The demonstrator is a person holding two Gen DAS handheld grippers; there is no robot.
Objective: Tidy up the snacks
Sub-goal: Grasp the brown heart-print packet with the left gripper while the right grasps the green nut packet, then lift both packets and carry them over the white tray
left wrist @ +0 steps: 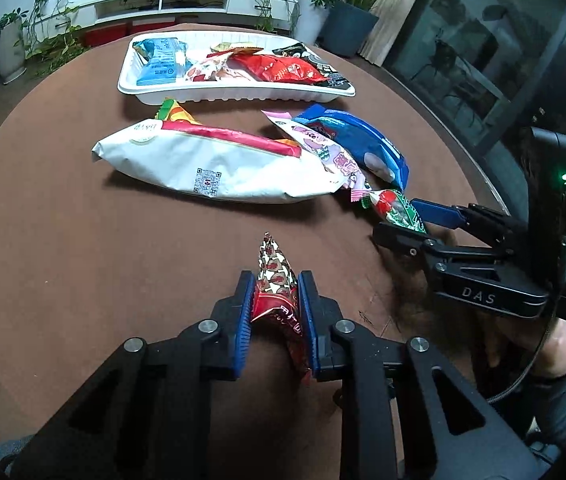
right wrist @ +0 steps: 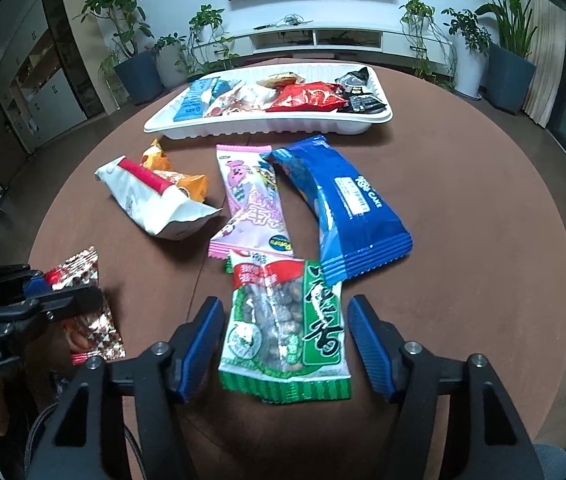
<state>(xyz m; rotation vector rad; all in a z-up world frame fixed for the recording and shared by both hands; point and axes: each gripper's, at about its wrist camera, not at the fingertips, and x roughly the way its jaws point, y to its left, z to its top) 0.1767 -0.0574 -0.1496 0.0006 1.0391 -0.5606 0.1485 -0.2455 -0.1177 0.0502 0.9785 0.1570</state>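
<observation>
The right hand-held gripper (right wrist: 285, 344) stands wide open around a green-and-clear plastic packet of nuts (right wrist: 285, 330) lying flat near the bench's near edge, its long axis running along the fingers, toward the white plastic tray (right wrist: 267, 126) at the far side. A blue cake wrapper (right wrist: 347, 204) and a pink sachet (right wrist: 251, 204) lie between. The left hand-held gripper (left wrist: 277, 312) pinches a red patterned foil packet (left wrist: 275, 280).

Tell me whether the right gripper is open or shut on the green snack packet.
Open. The right gripper straddles the green snack packet, with gaps between both blue pads and the packet's edges.
</observation>
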